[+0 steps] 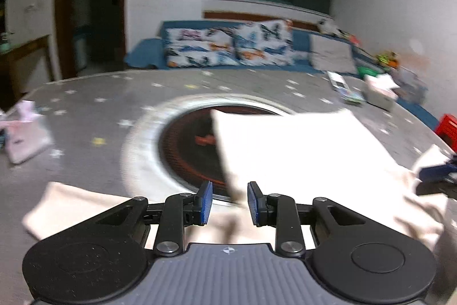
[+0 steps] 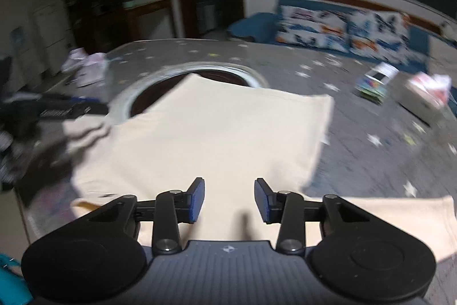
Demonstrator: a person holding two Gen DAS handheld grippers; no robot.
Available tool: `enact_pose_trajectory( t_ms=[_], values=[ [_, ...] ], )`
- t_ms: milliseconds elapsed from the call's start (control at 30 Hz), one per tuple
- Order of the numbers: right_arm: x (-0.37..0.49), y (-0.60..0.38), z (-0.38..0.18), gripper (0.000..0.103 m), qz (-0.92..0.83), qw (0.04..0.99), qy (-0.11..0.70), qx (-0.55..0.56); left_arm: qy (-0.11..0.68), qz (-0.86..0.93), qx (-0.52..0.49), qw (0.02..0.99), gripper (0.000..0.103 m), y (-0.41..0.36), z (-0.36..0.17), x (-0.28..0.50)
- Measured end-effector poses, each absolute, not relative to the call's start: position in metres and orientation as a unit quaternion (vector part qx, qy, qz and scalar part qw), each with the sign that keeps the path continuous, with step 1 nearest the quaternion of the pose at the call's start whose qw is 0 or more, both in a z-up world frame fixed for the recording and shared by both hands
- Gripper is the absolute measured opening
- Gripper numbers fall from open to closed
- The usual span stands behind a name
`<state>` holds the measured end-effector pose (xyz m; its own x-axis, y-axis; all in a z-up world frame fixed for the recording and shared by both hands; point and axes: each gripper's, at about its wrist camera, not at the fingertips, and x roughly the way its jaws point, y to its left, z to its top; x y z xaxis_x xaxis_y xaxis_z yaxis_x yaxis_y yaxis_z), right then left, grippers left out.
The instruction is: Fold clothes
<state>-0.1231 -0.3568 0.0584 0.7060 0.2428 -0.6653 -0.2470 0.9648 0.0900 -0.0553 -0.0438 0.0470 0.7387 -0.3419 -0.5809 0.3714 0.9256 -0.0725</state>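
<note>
The cream garment (image 2: 222, 133) lies on the star-patterned grey surface (image 2: 357, 116), just ahead of and under both sets of jaws; its far part covers part of the round dark opening (image 1: 188, 150) set in that surface.

In the right wrist view the garment shows one fold already made: an upper layer lies flat over a lower one, its right edge straight, and a further piece of the cloth reaches out to the right beneath the right gripper (image 2: 229, 197); dark stripes show on the cloth off to the left of the jaws. Those jaws stand partly apart with nothing between the pads; the cloth lies below them, not pinched.

The left gripper (image 1: 230, 202) also has its jaws partly apart; an edge of the cream cloth hangs or rises in the gap close to the right-hand pad, but the blur makes it hard to say whether it touches; I judge it not clamped. A flap of the garment extends to the left under this gripper.

As a judgement: the folding is partway; one layer is laid over, the side pieces to left and right are not yet brought in, and the final halving is still to do. Small folded pale items (image 1: 25, 133) sit well off to the left; boxes and clutter (image 2: 428, 93) lie far right.
</note>
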Motion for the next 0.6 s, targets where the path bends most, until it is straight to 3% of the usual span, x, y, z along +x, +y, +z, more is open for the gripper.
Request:
enact_pose_trajectory(
  t_ms=[167,300,467,600],
  values=[
    [-0.110,-0.372,0.038,0.038,0.110,0.922,0.371,0.003,0.312,-0.234,0.038,0.920,0.030,-0.075,0.038,-0.066],
    [-0.105,-0.384,0.026,0.030,0.087,0.919,0.385,0.006,0.316,-0.258,0.052,0.912,0.029,-0.084,0.036,-0.076],
    [-0.123,-0.375,0.041,0.030,0.110,0.920,0.376,-0.014,0.306,-0.305,0.063,0.900,0.029,-0.093,0.042,-0.093],
    [-0.138,-0.355,0.055,0.030,0.157,0.914,0.372,-0.036,0.295,-0.357,0.067,0.884,0.039,-0.096,0.049,-0.112]
  ],
)
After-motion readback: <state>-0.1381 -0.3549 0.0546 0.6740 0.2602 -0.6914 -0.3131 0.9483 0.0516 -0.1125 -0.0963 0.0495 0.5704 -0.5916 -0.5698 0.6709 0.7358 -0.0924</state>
